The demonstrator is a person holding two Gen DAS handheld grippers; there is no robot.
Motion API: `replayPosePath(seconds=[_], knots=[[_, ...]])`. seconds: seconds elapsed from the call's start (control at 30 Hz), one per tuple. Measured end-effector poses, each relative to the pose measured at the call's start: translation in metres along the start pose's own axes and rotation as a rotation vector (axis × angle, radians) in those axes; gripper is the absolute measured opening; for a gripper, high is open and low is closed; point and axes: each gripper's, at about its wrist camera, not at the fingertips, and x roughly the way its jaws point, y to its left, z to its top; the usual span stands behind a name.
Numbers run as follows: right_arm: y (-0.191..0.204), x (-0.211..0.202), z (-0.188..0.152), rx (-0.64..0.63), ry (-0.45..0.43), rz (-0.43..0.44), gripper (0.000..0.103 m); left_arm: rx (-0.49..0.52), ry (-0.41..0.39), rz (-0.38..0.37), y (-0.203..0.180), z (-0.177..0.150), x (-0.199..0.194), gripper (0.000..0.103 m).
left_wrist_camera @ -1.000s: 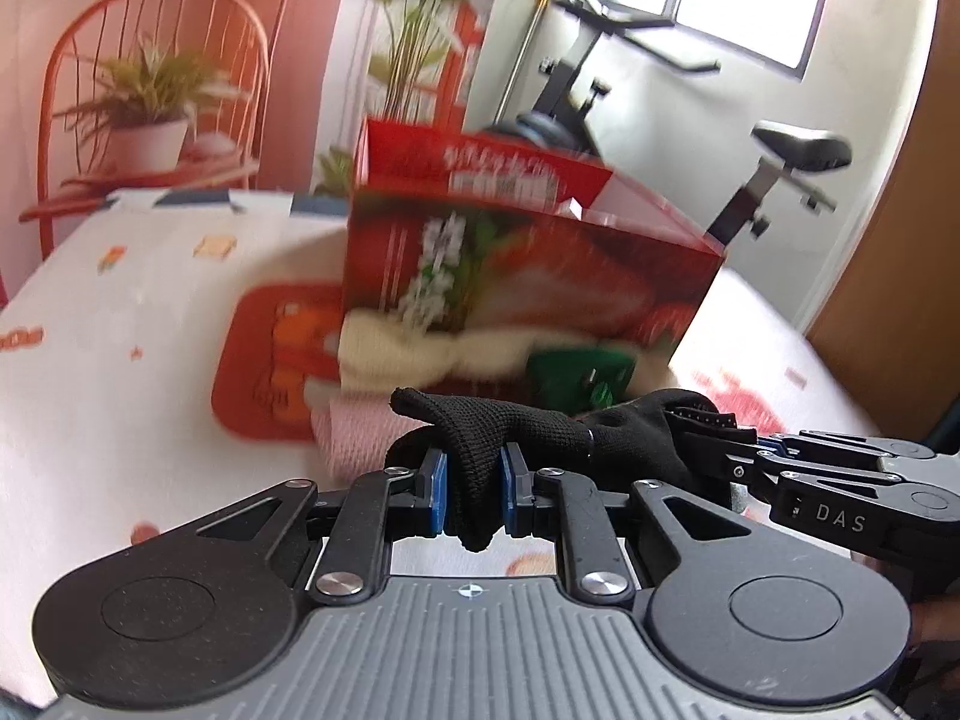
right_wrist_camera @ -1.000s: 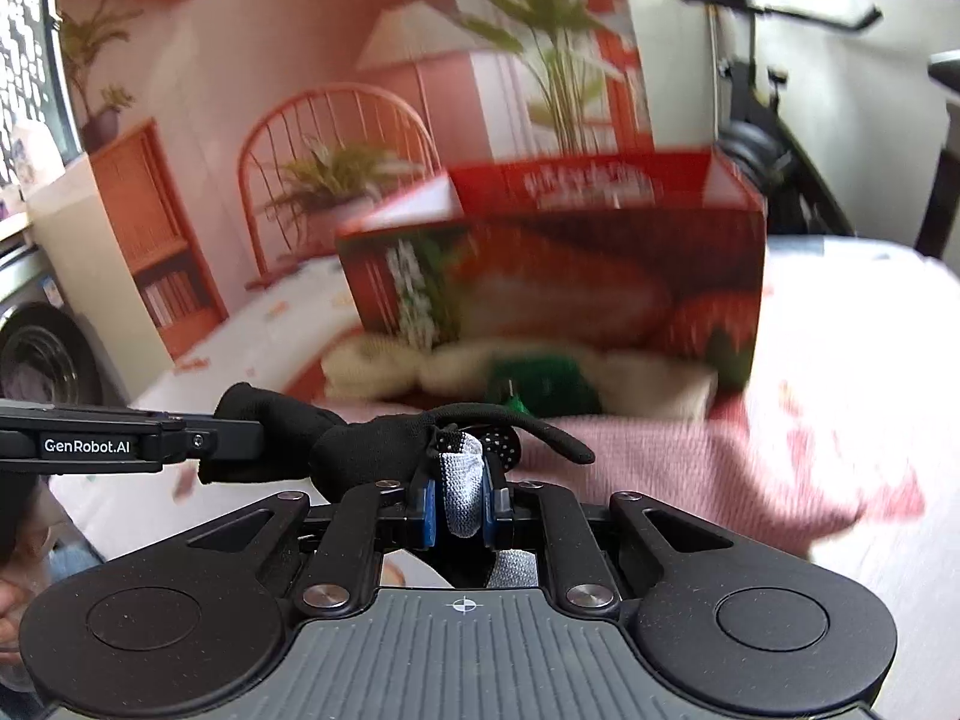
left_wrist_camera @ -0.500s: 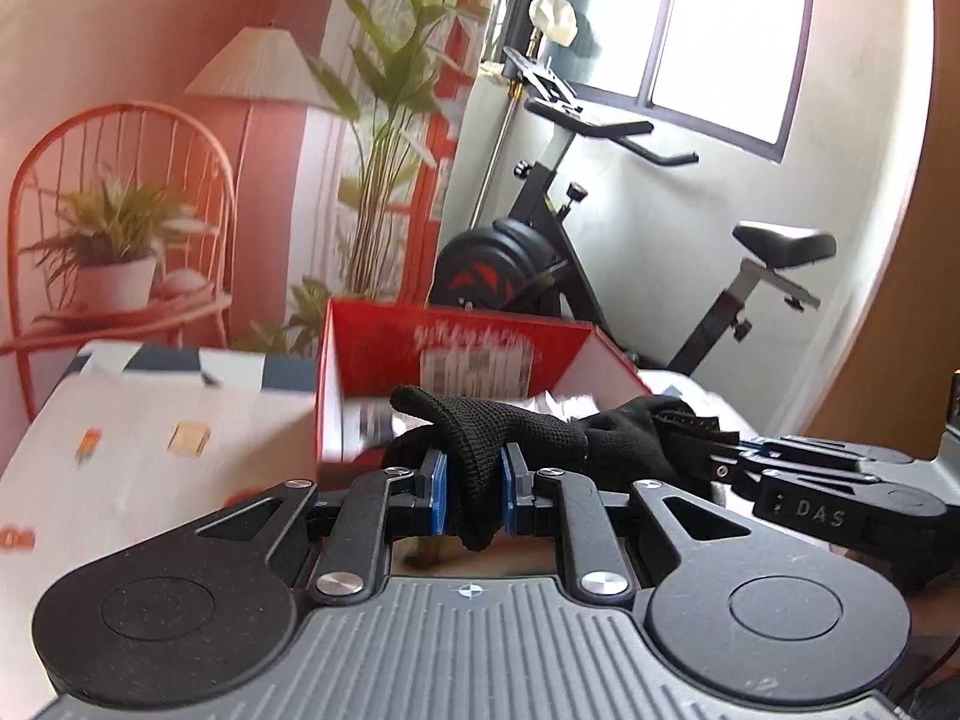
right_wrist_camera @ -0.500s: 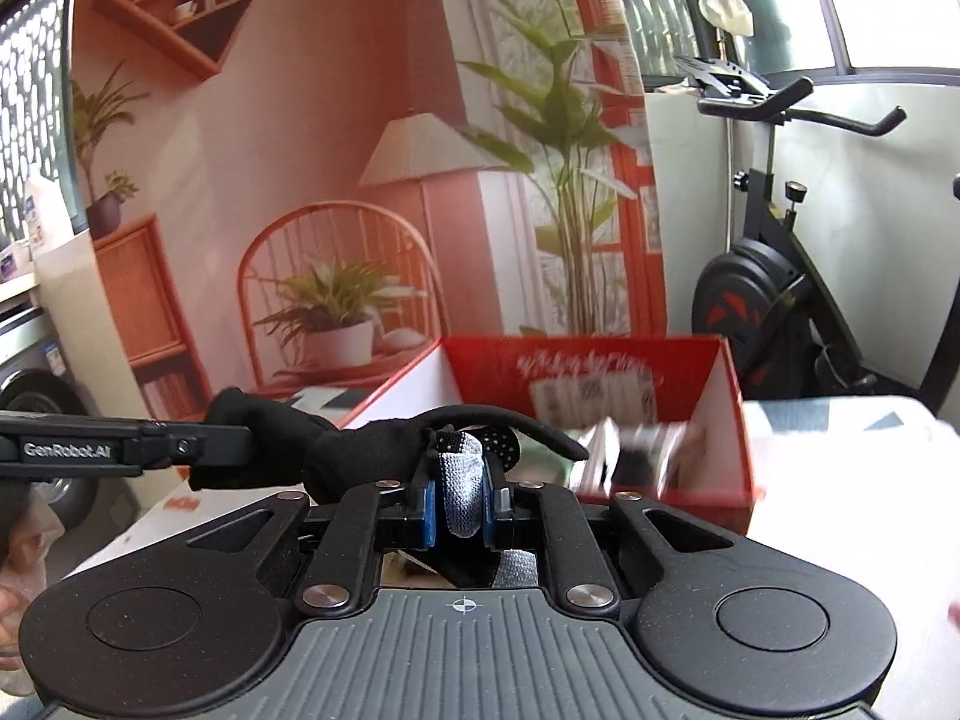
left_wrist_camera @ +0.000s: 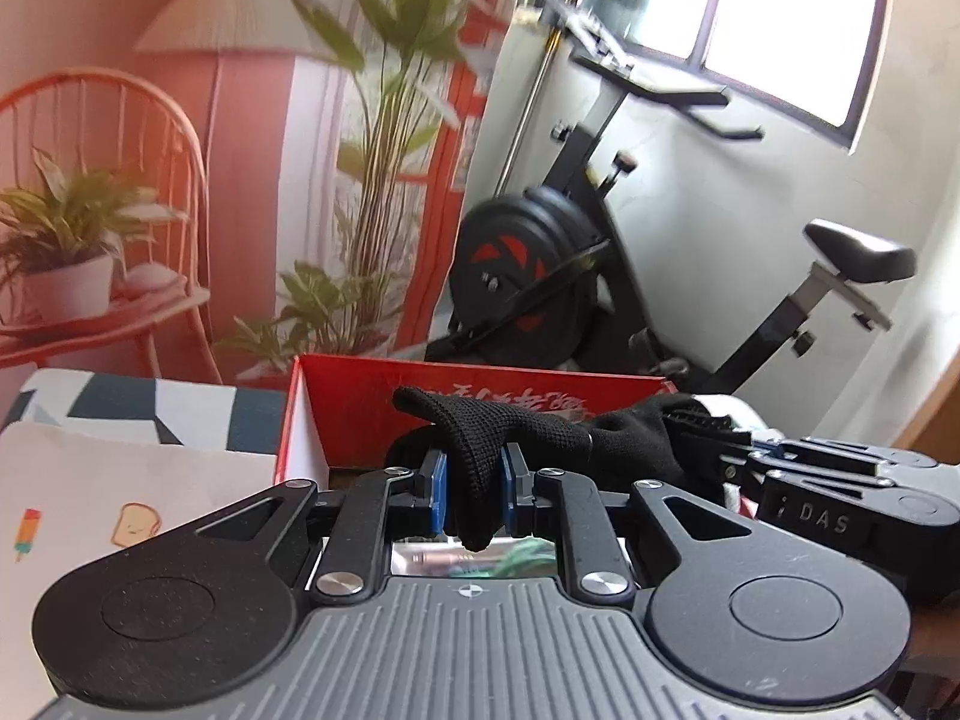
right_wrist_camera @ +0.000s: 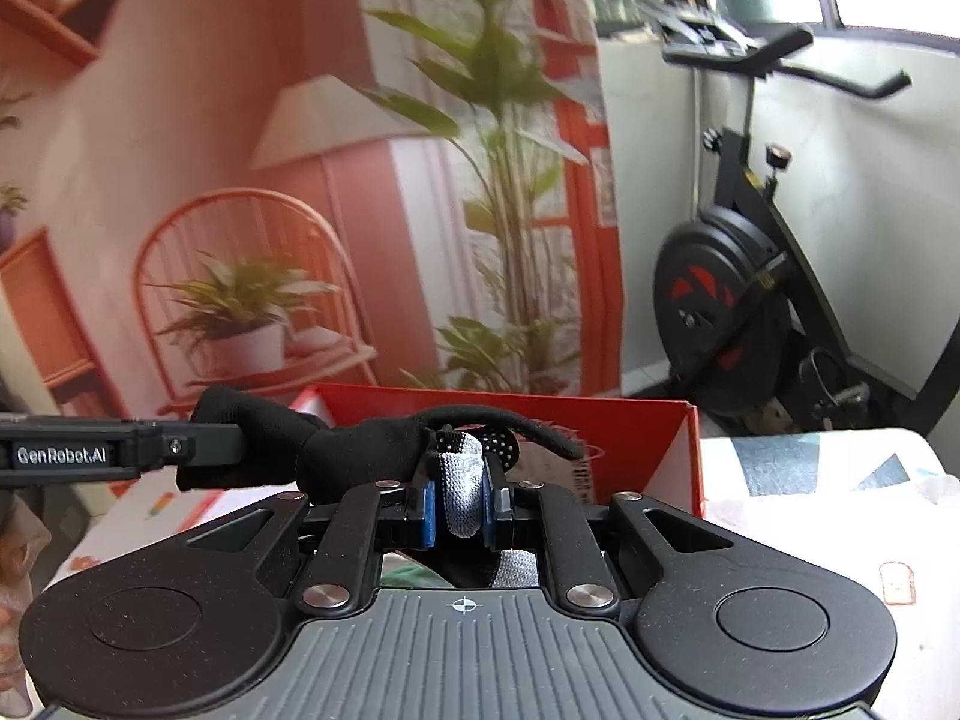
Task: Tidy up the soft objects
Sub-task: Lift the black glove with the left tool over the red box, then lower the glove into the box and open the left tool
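Nearest the left wrist camera, the left tool point(left_wrist_camera: 474, 495) was clamped on one end of a black knitted glove point(left_wrist_camera: 540, 438), its blue pads pressing a fold of the fabric that hung down between them. The right wrist view showed the right tool point(right_wrist_camera: 461, 507) likewise closed on the glove's other end point(right_wrist_camera: 372, 444) — there a grey, dotted-grip patch sat pinched between its pads. The glove was therefore stretched between the two tools, clear of the tabletop point(right_wrist_camera: 840, 480), with each tool visible from the side in the other's camera.

Just beyond and below it stood an open red cardboard box point(left_wrist_camera: 480, 402), its far wall printed with white lettering; the glove hung at about the level of the rim, above or just short of the opening — which, I could not tell. Something green and blurred showed under the left tool, too unclear to name. By my reading the glove was picked up and brought to the box but not yet placed: lowering it in and releasing both grips was left, and whether other soft things still waited on the patterned tabletop could not be seen.

Farther back stood an exercise bike point(left_wrist_camera: 540, 264) before a window, beside a backdrop printed with a chair, a lamp and plants
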Motion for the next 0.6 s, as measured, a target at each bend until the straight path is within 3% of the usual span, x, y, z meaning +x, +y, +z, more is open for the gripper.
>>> replayPosePath(seconds=[0.3, 0.4, 0.47, 0.53, 0.6], knots=[[-0.025, 0.071, 0.018, 0.0, 0.119, -0.047, 0.013, -0.039, 0.105, 0.016, 0.012, 0.011, 0.067, 0.019], [-0.031, 0.085, 0.019, 0.004, 0.155, -0.072, 0.015, -0.04, 0.144, 0.009, 0.015, 0.008, 0.081, 0.024], [-0.035, 0.089, 0.018, 0.009, 0.178, -0.079, 0.019, -0.029, 0.156, 0.03, 0.015, 0.006, 0.085, 0.03], [-0.039, 0.088, 0.016, 0.016, 0.185, -0.082, 0.026, -0.01, 0.15, 0.031, 0.015, 0.004, 0.082, 0.046], [-0.041, 0.078, 0.015, 0.026, 0.162, -0.076, 0.027, 0.021, 0.125, 0.039, 0.014, 0.003, 0.073, 0.052]])
